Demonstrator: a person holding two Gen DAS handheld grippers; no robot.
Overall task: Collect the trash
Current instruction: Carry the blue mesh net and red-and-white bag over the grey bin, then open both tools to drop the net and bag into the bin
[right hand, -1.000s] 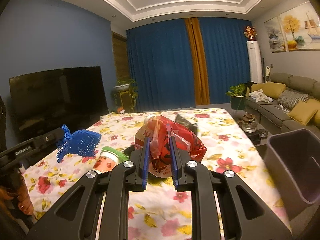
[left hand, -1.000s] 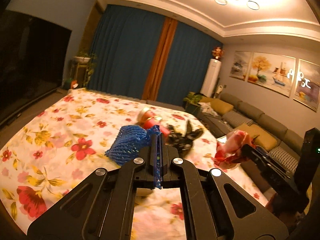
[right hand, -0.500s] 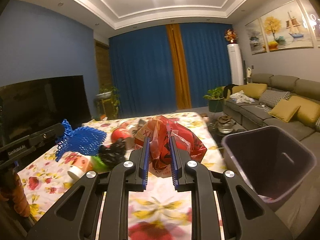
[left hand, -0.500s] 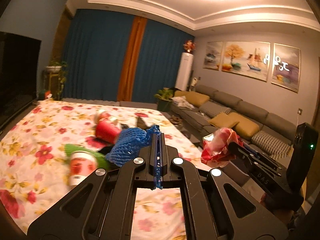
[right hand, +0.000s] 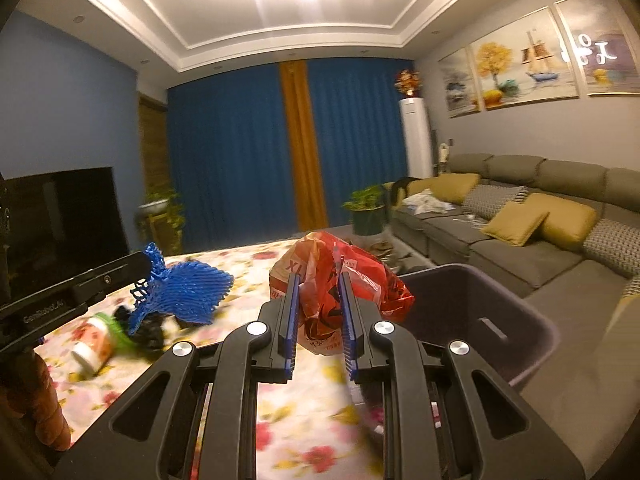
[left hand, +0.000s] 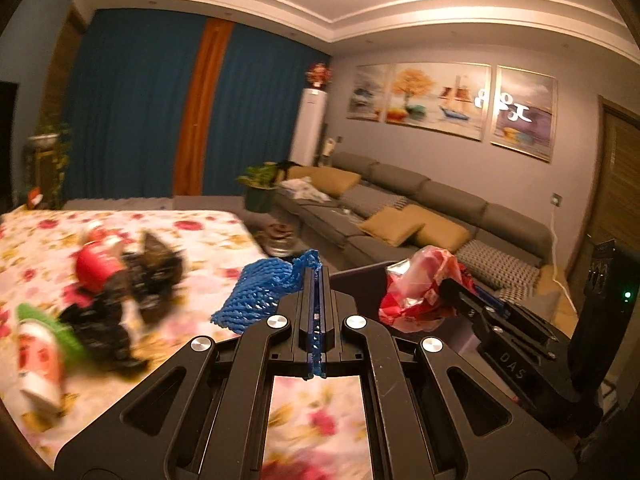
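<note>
Item: left tool [left hand: 316, 292], jaws fully closed on a blue foam net [left hand: 260, 292]; the net fans out toward 10 o'clock from the tips in the left wrist view.

Item: right tool [right hand: 318, 304], jaws narrowly parted and clamped on a crumpled red plastic bag [right hand: 340, 276], which bulges above and to either side of the pads.

Item: dark bin [right hand: 480, 320], open-topped, at 3 o'clock of the right tool, just off the edge of the floral counter [right hand: 248, 264].

Item: trash left on the counter: a red-and-white cup with green lid [right hand: 98, 344] and black crumpled scraps [left hand: 120, 300], at 9 o'clock of the left tool.

Step in hand, judged: carrying both pieces to the bin. Done well, each tool is brought squarely over the bin mouth before letting go; the light bag and net may cling to the pads or drift, so release low inside the rim.

Pose: both tools point slightly below level, side by side, right one nearer the bin.
</note>
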